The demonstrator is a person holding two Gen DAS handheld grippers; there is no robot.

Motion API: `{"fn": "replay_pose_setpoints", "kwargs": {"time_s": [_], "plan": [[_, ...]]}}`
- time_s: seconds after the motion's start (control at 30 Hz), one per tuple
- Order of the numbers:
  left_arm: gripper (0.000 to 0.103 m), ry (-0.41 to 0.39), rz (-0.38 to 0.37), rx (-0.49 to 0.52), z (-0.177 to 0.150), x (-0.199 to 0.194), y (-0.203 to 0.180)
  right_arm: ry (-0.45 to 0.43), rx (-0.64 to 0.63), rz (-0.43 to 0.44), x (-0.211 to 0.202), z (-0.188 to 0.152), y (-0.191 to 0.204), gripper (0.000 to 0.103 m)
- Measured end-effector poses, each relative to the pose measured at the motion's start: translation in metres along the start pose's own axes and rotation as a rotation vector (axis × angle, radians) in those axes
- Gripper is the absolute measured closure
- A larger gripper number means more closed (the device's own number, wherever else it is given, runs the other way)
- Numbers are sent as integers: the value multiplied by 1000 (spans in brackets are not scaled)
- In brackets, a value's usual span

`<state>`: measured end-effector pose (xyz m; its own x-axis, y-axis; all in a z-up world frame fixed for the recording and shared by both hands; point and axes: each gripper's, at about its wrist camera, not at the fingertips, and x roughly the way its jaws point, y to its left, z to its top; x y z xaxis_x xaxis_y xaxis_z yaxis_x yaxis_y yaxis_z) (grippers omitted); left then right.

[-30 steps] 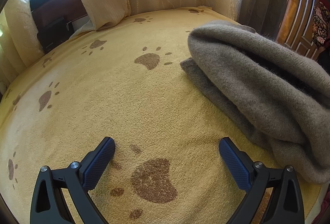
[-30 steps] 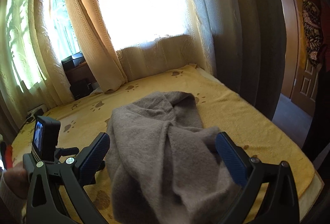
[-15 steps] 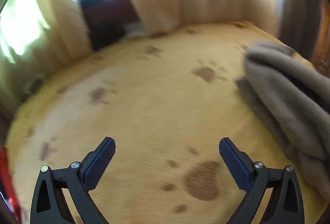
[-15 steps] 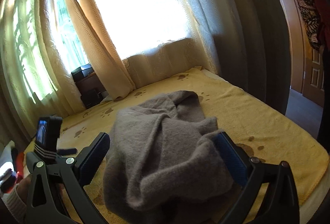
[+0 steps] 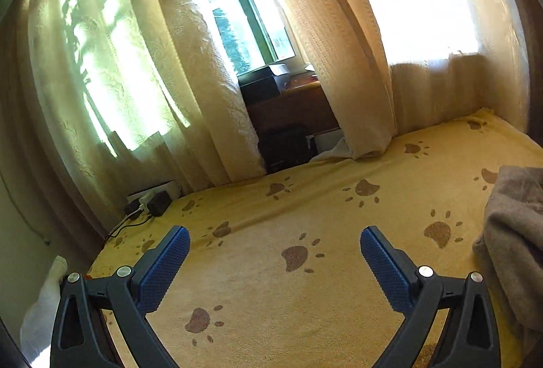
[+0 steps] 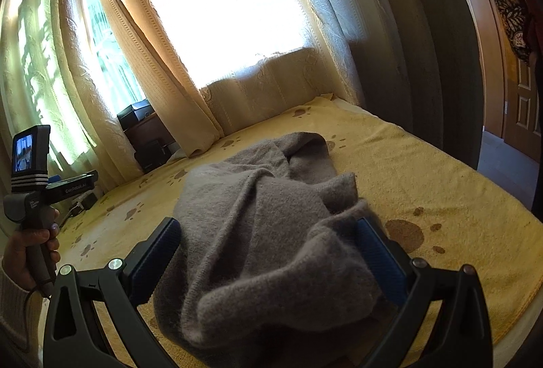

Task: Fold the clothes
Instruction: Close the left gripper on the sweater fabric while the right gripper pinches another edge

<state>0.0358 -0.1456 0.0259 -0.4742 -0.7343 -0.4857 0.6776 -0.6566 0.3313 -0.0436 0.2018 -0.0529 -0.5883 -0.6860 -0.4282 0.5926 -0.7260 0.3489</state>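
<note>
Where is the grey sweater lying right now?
The grey sweater lies bunched on the yellow paw-print bedspread, right in front of the open right gripper; in the left wrist view it sits at the far right edge.

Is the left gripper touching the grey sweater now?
Apart. The left wrist view shows the left gripper open over bare yellow blanket, the grey sweater lying off to its right.

You're in a home bedroom: a bed under a yellow terry bedspread printed with brown paw marks (image 5: 332, 279), long cream embossed curtains (image 6: 163, 62) over a sunlit window, and a panelled wooden door (image 6: 522, 103) alongside.
</note>
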Motion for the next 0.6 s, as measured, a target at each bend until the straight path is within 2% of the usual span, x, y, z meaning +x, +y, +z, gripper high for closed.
{"fn": "replay_pose_setpoints", "kwargs": {"time_s": [0.13, 0.17, 0.2, 0.23, 0.33, 0.5, 0.6], "plan": [[0, 2, -251, 125, -5, -1, -30, 51, -35, 10, -4, -3, -5, 0], [0, 4, -360, 165, -5, -2, -37, 69, -63, 9, -9, -5, -7, 0], [0, 6, -532, 221, -2, -4, -44, 81, -98, -2, -14, -7, -8, 0], [0, -12, -649, 284, 2, -6, -53, 85, -139, -22, -20, -10, -9, 0], [0, -123, -786, 468, 22, -7, -85, 84, -205, -53, -30, -12, -9, 0], [0, -54, -993, 618, 65, 24, -149, 108, -229, -50, -23, -12, -6, 0], [0, -39, -1070, 735, 66, 30, -187, 124, -239, -46, -17, -11, -4, 0]]}}
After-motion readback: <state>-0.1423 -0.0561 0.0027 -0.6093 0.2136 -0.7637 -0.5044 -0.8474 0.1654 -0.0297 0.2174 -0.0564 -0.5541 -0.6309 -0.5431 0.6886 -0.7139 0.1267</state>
